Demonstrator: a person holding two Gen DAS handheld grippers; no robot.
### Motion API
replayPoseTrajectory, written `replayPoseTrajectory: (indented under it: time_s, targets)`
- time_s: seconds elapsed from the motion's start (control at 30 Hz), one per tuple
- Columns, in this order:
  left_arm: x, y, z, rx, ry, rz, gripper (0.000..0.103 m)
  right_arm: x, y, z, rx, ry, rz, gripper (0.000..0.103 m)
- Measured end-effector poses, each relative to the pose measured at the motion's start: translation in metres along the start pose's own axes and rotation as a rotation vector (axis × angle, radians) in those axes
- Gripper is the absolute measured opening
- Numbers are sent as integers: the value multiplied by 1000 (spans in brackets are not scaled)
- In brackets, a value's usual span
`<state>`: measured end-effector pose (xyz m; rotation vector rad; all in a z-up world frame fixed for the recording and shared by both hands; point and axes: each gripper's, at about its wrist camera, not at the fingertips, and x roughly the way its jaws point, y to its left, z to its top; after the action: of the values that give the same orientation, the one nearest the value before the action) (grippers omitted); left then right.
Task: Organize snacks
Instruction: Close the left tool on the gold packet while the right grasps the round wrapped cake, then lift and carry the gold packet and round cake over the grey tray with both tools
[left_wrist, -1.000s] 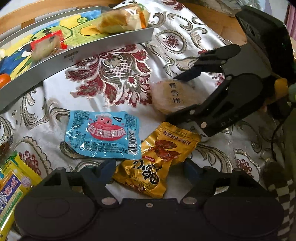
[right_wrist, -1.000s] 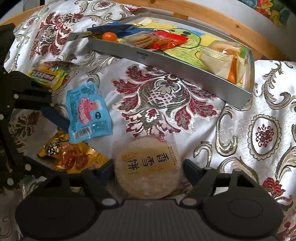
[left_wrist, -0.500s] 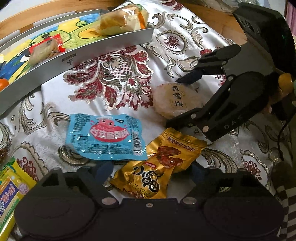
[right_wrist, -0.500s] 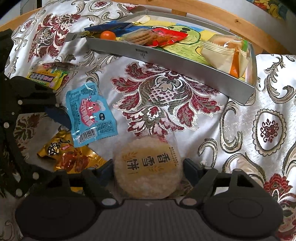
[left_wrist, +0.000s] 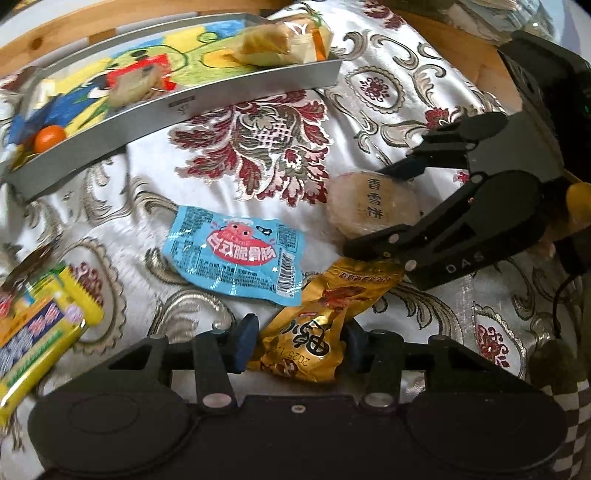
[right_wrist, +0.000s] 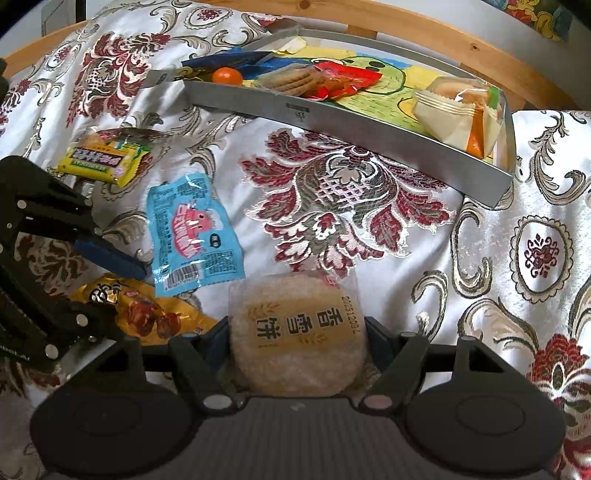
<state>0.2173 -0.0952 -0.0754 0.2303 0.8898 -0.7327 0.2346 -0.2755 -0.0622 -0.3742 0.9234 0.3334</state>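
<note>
Tray (right_wrist: 369, 127): upper centre of frame, on patterned cloth, holding snacks.
Right gripper (right_wrist: 297, 338): fingers clamped on rice cake (right_wrist: 295, 339), bottom centre.
Left gripper (left_wrist: 297, 341): fingers clamped on gold packet (left_wrist: 314, 332), bottom centre.
Blue packet (left_wrist: 236, 258): mid-frame, flat on cloth, just beside gold packet.

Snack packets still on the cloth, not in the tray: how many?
4. Round rice cracker between the right claw fingers; gold packet between the left claw fingers; blue packet beside it; yellow packet far left, possibly covering another.
</note>
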Motion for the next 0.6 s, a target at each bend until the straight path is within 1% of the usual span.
replayPoseTrajectory:
  time_s: [0.07,0.17,0.33,0.47,0.6]
  targets:
    - [-5,-5,-2,-3,-5,16,49,-4,2,-1,5,-1,-3,77]
    - [-12,-15,-6,18,-18,43,49,-10,5,-4,3,-9,-15,77]
    - [-24,-29,-13,37,-48,112,49,-19,10,-7,-33,-33,-62,77]
    - [-33,-42,-18,70,-84,186,48,-29,17,-8,-83,-86,-113,77]
    - [-42,-48,-19,93,-137,252,48,-39,24,-9,-135,-151,-172,77]
